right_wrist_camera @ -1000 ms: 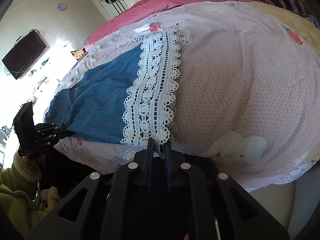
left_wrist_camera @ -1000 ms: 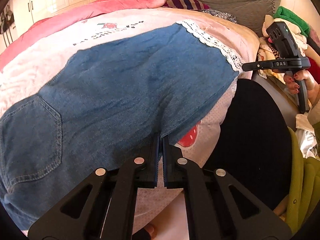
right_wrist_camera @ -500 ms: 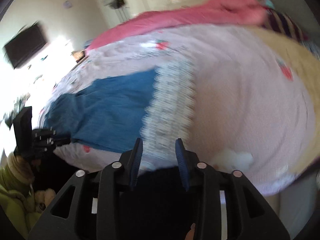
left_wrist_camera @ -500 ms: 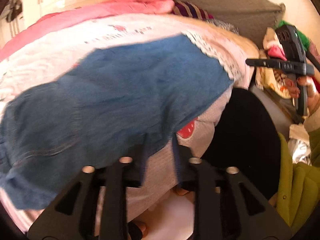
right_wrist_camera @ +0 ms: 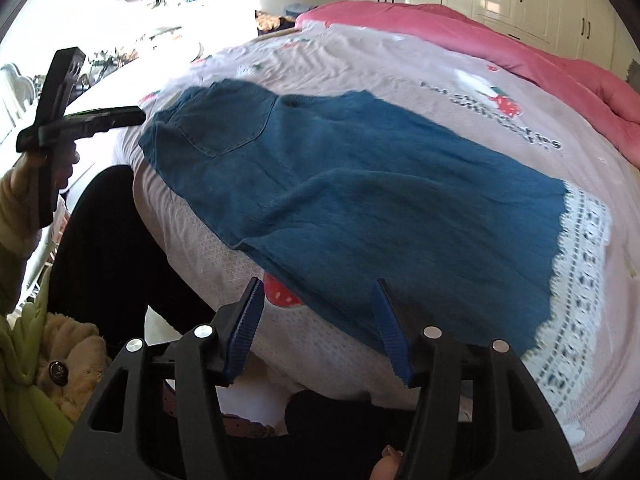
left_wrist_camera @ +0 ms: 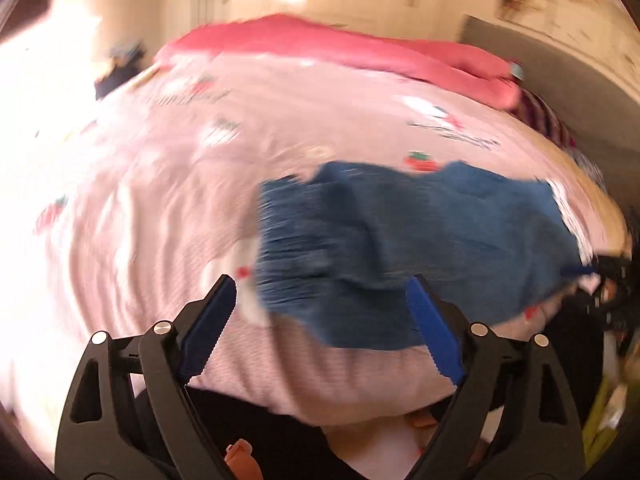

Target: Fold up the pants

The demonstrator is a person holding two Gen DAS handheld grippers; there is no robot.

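Denim pants point(right_wrist_camera: 360, 184), blue with a white lace hem point(right_wrist_camera: 576, 280), lie spread flat on the bed point(right_wrist_camera: 400, 60), over its pale pink strawberry-print cover, near the edge closest to me. My right tongs point(right_wrist_camera: 318, 328) hang above that edge with the jaws opening, nothing between them. My left tongs point(left_wrist_camera: 322, 328) are opening too, wide apart and empty, above the bed edge just short of the waist end of the pants; that view is blurred. A pink quilt point(right_wrist_camera: 480, 36) lies along the far side.

blue pants point(right_wrist_camera: 360, 184); pink strawberry bedspread point(right_wrist_camera: 400, 60)
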